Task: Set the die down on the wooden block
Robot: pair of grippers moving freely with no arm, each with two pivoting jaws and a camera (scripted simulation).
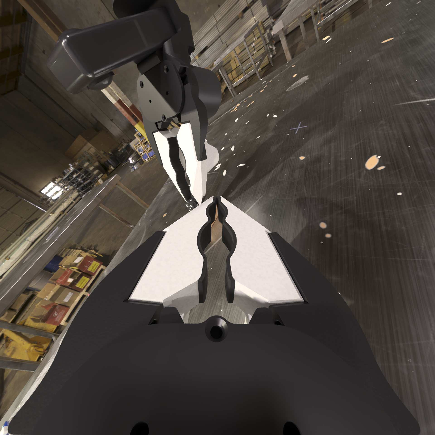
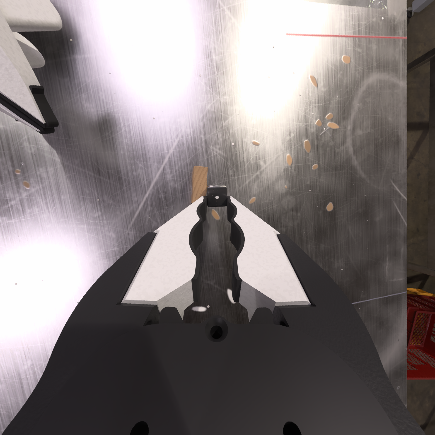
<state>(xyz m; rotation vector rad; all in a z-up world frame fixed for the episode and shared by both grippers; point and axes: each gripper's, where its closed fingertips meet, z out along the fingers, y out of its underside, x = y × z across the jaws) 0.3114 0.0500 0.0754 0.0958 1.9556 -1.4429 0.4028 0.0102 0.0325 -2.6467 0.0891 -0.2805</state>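
Two claws: right claw [image 2: 216, 199] pinching die [image 2: 216, 195] (black); left claw [image 1: 216, 200] closed, empty.

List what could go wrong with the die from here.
1. The right tongs pinch the black die only at their very tips, so it could slip or twist free.
2. The wooden block looks narrow and sits left of the die; a release here might miss it.
3. The shut left tongs hover close, risking a bump.
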